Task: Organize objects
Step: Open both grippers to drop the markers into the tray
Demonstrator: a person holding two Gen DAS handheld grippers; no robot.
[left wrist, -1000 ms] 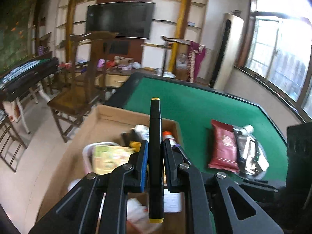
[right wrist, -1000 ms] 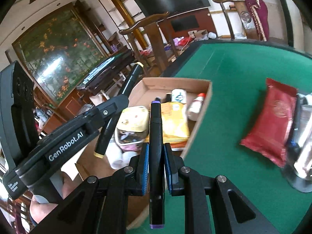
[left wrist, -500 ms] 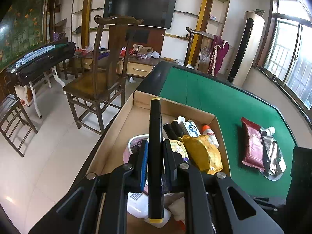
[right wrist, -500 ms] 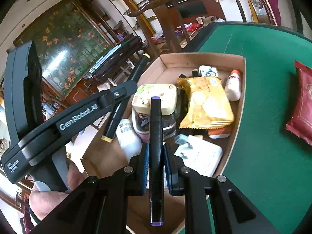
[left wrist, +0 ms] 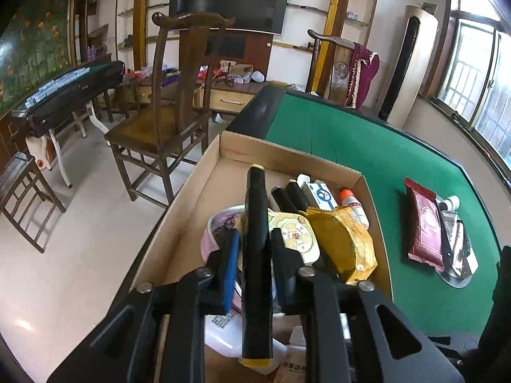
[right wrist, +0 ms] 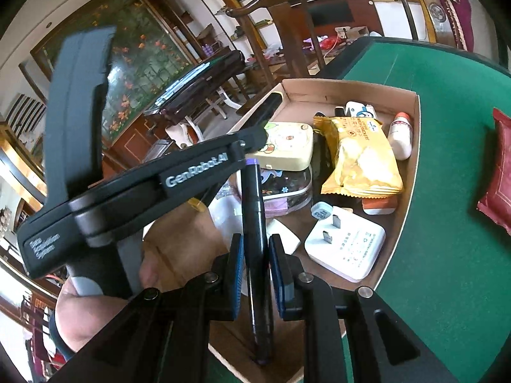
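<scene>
A black marker with yellow ends [left wrist: 255,255] stands between the jaws of my left gripper [left wrist: 255,239], over the cardboard box [left wrist: 287,156]. Those jaws are opening, and a thin gap shows beside the marker. My right gripper [right wrist: 255,242] grips a black marker with a purple tip [right wrist: 254,223], which tilts slightly. Its jaws are starting to open, pads still on the marker. It hovers over the box's near corner [right wrist: 412,159]. The left gripper [right wrist: 252,137] crosses the right wrist view just left of it, held by a hand [right wrist: 95,312].
In the box lie a yellow snack packet [left wrist: 345,242], a cream lidded tin [right wrist: 287,146], a white plug adapter [right wrist: 348,252] and a small orange-capped bottle [left wrist: 353,207]. On the green table [left wrist: 351,146] lies a red packet [left wrist: 423,223] beside a round dish [left wrist: 456,277]. A wooden chair [left wrist: 179,95] stands left.
Both grippers have moved forward and down over the box. The left jaws have parted slightly from the yellow-ended marker. The purple-tipped marker now leans a little.
</scene>
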